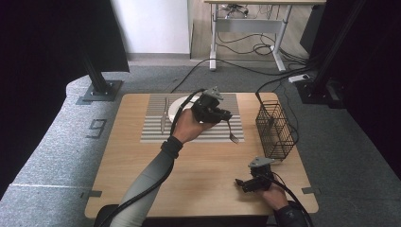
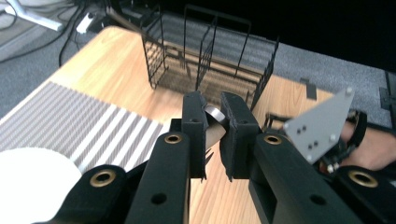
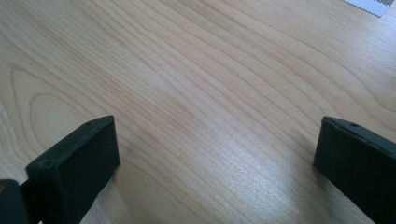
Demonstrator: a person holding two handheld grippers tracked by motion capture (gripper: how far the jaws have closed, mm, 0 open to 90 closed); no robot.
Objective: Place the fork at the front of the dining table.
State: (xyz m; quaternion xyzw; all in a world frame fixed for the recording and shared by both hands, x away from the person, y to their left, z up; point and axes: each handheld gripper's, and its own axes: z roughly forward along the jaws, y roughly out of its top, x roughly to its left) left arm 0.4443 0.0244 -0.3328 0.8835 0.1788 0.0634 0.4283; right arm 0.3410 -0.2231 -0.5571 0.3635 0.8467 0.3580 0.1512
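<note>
My left gripper (image 1: 221, 115) is held above the right part of the striped placemat (image 1: 156, 128), shut on the handle of a metal fork (image 1: 231, 132) whose tines hang down toward the mat. In the left gripper view the jaws (image 2: 215, 135) clamp the fork's shiny handle end (image 2: 215, 113), pointing toward the black wire basket (image 2: 210, 60). My right gripper (image 1: 241, 183) rests low near the table's front right, jaws wide open. In the right gripper view its gripper (image 3: 210, 149) has only bare wood between the fingers.
The wire basket (image 1: 275, 130) stands at the table's right edge. A white plate (image 1: 181, 107) and a knife (image 1: 165, 114) lie on the placemat. Black stands and cables surround the wooden table (image 1: 142, 165). The right gripper's grey plate (image 2: 322, 126) is in the left gripper view.
</note>
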